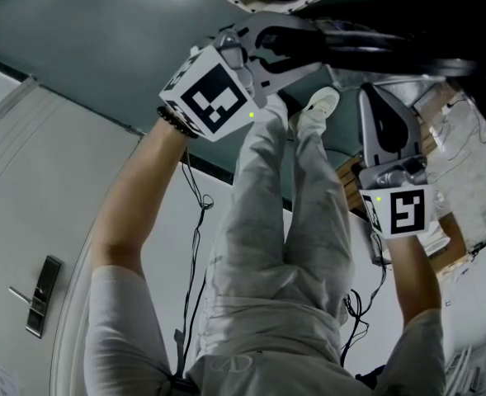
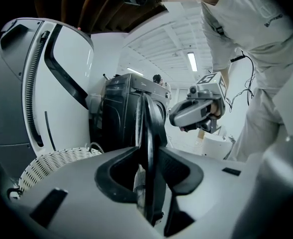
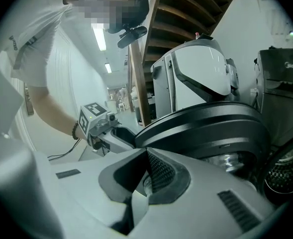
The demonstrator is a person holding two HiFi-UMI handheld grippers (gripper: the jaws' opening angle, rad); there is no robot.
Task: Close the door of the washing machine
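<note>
The washing machine door (image 2: 149,116) is a dark round disc, seen edge-on in the left gripper view, standing out from the black washing machine (image 2: 119,108). My left gripper (image 2: 148,156) has its two pads closed on the door's rim, and the same grip shows at the top of the head view (image 1: 309,44). In the right gripper view the door (image 3: 211,128) looms just beyond my right gripper (image 3: 147,176), whose jaws are shut with nothing between them. I cannot tell whether its tip touches the door. The right gripper (image 1: 376,97) points at the door's dark edge (image 1: 391,52).
A tall white appliance (image 2: 47,83) stands left of the washing machine, with a white woven basket (image 2: 51,163) in front of it. The drum opening (image 3: 280,173) shows at the right. Wooden stairs (image 3: 186,14) rise overhead. The person's legs (image 1: 284,221) fill the middle of the head view.
</note>
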